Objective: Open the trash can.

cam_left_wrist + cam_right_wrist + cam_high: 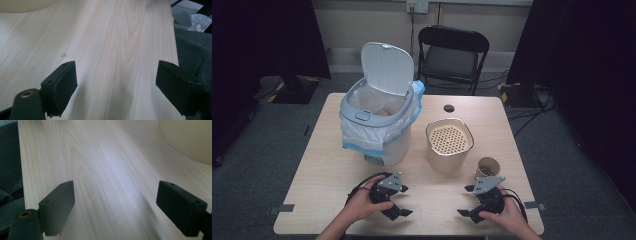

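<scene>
— What could go wrong for us here?

— The cup (487, 166) worries us most. It stands just right of the pot (449, 144), on the side nearer us, and it looks light. Our right hand-held gripper (466, 201) hangs in front of the pot, close to the cup, with its jaws wide apart and nothing between them. If we swing a jaw in carelessly, we judge the cup tips and spills.

— And the left one?

— The left hand-held gripper (404, 201) is also open and empty, in front of the pot and to its left, low over the tabletop (322, 170). If we drop lower, a jaw may scrape the wood. The bin (379, 120) stands left of the pot with its lid (388, 67) raised; if we bump it, that lid may fall shut.

— What can't we make out?

— The cup's dark inside: full or empty, we cannot tell. Something tan lies in the bin, unclear. The pot's holed top hides whatever is below it. Each gripper view cuts the pot (22, 5) to a pale curved corner (190, 140). In the left gripper view, a grey shape with clear plastic (181, 16) sits past the tabletop's edge; we cannot say what it is.
</scene>
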